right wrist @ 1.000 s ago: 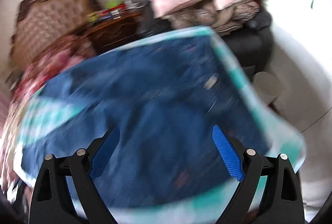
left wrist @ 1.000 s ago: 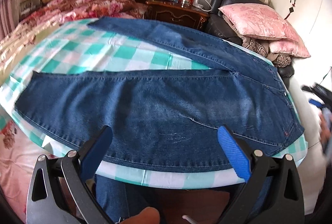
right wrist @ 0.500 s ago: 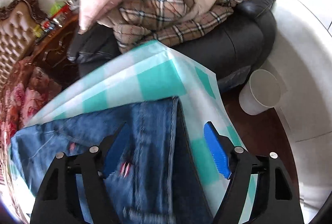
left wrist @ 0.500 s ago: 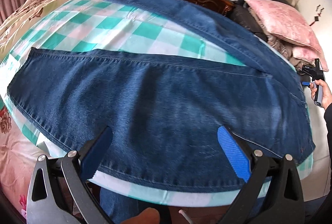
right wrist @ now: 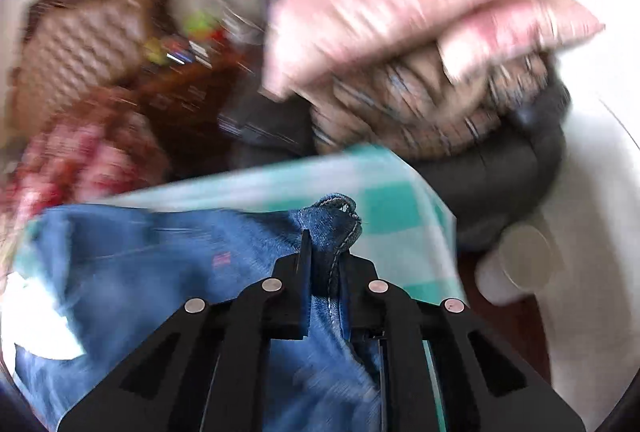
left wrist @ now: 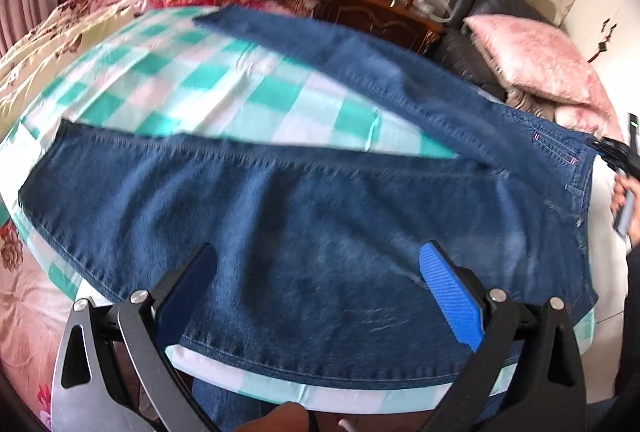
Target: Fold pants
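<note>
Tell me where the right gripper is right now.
The right gripper is at the waistband end of the jeans, shut on a bunched denim corner near the checkered cloth's edge; in the left wrist view it sits at the far right.

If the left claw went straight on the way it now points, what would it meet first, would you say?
Most likely the jeans: the open left claw hangs over the near leg spread on the checked cloth, though its height above the denim is unclear.
</note>
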